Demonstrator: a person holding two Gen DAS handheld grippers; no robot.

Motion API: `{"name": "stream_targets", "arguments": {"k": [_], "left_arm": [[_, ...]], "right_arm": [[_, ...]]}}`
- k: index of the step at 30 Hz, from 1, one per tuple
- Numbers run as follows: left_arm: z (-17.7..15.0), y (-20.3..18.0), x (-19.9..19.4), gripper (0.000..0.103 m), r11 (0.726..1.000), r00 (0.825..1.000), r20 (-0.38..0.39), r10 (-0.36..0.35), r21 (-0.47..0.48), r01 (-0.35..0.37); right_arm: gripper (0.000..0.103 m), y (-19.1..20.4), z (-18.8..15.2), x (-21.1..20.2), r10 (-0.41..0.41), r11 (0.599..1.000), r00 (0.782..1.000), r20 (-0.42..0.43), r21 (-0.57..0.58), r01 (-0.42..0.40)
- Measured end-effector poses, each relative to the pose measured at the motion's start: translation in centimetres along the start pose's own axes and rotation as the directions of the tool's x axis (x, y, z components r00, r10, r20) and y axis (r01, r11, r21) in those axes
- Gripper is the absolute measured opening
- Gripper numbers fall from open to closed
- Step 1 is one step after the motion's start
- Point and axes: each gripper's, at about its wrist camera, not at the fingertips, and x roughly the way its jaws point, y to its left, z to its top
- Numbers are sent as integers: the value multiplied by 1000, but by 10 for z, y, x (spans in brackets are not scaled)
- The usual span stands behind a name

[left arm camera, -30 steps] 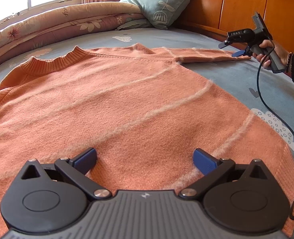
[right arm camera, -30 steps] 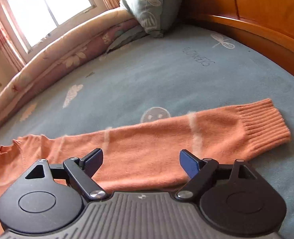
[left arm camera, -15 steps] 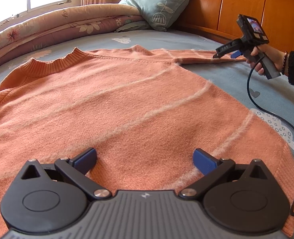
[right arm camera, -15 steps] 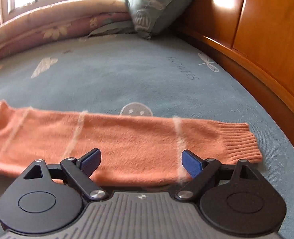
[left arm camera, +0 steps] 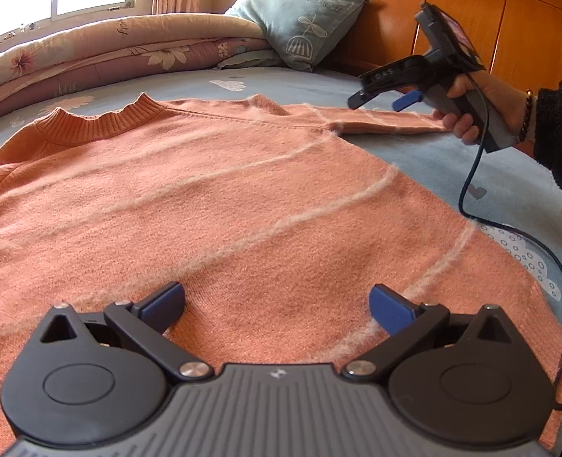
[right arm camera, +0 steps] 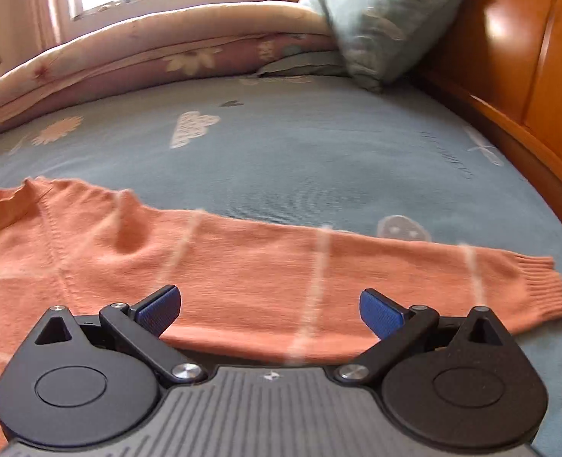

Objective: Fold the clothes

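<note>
The left gripper point(left arm camera: 277, 302) hangs over the lower body of the orange sweater point(left arm camera: 212, 205), its blue-padded jaws spread wide with nothing gripped between them, only knit showing in the gap. The right gripper point(right arm camera: 269, 306) is likewise wide apart and empty; its jaws have just been opening further, and they sit above the sweater's outstretched sleeve point(right arm camera: 319, 282) without pressing on it. From the left wrist view the same tool is seen held in a person's hand point(left arm camera: 471, 103) above that sleeve, a dark cable point(left arm camera: 471, 175) trailing down from it. The sweater lies flat and face up on the blue bedsheet point(right arm camera: 319, 152), collar toward the far side, sleeve stretched straight out with its ribbed cuff point(right arm camera: 543, 289) toward the wooden headboard point(left arm camera: 471, 11). Beyond it a rolled floral quilt point(left arm camera: 109, 53) runs along the window side, with a teal pillow point(left arm camera: 303, 23) propped in the corner against the headboard.
</note>
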Motion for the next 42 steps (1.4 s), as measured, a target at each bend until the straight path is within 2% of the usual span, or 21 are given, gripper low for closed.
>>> {"name": "stream_targets", "arguments": {"k": [2,4,8,10,14,17,23,28,29,31,33,35,38,40,42], "left_arm": [[0,3,-1,102,1000,1000,6,-13,-14,13],[0,5,-2,102,999,1000,10,-24,-24,24],[0,5,-2,102,999,1000,12,-27,-27,28],[0,5,-1,102,999,1000,11,-24,-24,24],[-1,4,-1,102,1000,1000,10,-21,-21,21],[-1,4,-2,102,999,1000,11,-22,-23,23],[0,7,-2,102,999,999,14,-34,-34,34],[0,9,-2,102,998,999,18,-44,-44,45],[0,9,-2,102,998,999,18,-46,-46,47],[0,10,-2,102,998,999,19,-49,-49,50],[0,10,-2,102,997,998,20,-52,-52,53],[0,10,-2,102,997,998,21,-53,-53,54],[0,10,-2,102,997,999,20,-51,-51,52],[0,10,-2,102,998,999,19,-49,-49,50],[0,10,-2,102,998,999,18,-49,-49,50]], "right_arm": [[102,24,-3,11,21,998,1000,-23,-61,-22],[102,32,-9,19,-3,996,998,-56,-84,-2],[103,13,-17,17,-17,1000,995,-96,9,18],[103,12,-13,9,-47,999,991,-128,8,49],[103,23,3,-10,-14,999,998,-61,34,17],[103,41,14,-4,-18,1000,999,-39,15,18],[99,68,43,39,-24,1000,998,-52,18,25],[98,67,54,92,-125,992,987,-97,23,128],[98,61,55,101,-149,987,982,-114,50,155],[98,48,60,104,-159,975,983,-90,143,171],[97,42,64,98,-148,965,988,-53,211,156],[97,44,65,91,-96,970,994,-48,221,104],[97,59,63,91,-58,985,995,-81,157,70],[97,70,62,102,-87,991,992,-95,94,96],[102,78,65,117,-121,990,988,-95,63,128]]}}
